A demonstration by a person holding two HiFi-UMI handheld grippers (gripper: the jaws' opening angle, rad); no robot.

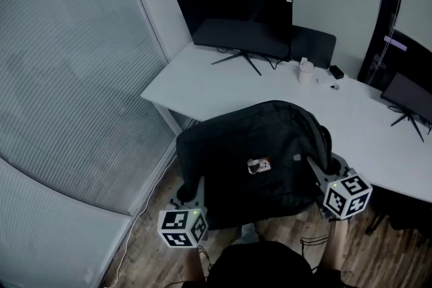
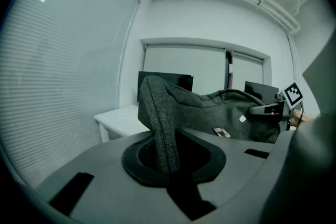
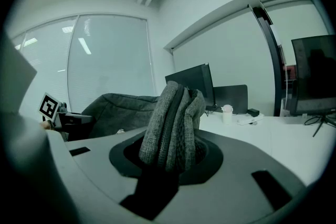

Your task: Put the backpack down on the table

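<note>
Dim, cool blue-grey light fills all three views, soft and even, with no hard shadows. In the head view the white tabletop [image 1: 223, 88] is the brightest surface, while the backpack [image 1: 256, 165] reads as a near-black mass with little detail, and the floor [image 1: 148, 246] below it sinks into gloom. The window blind [image 1: 67, 77] bows into a curve from lens distortion. Both gripper views are fisheye circles with black corners, and straight wall lines bend in them. In the right gripper view, strip-light reflections [image 3: 84, 45] glare on the glass wall [image 3: 115, 60]. The backpack's weave is sharp close up, and the picture softens toward the rim.
</note>
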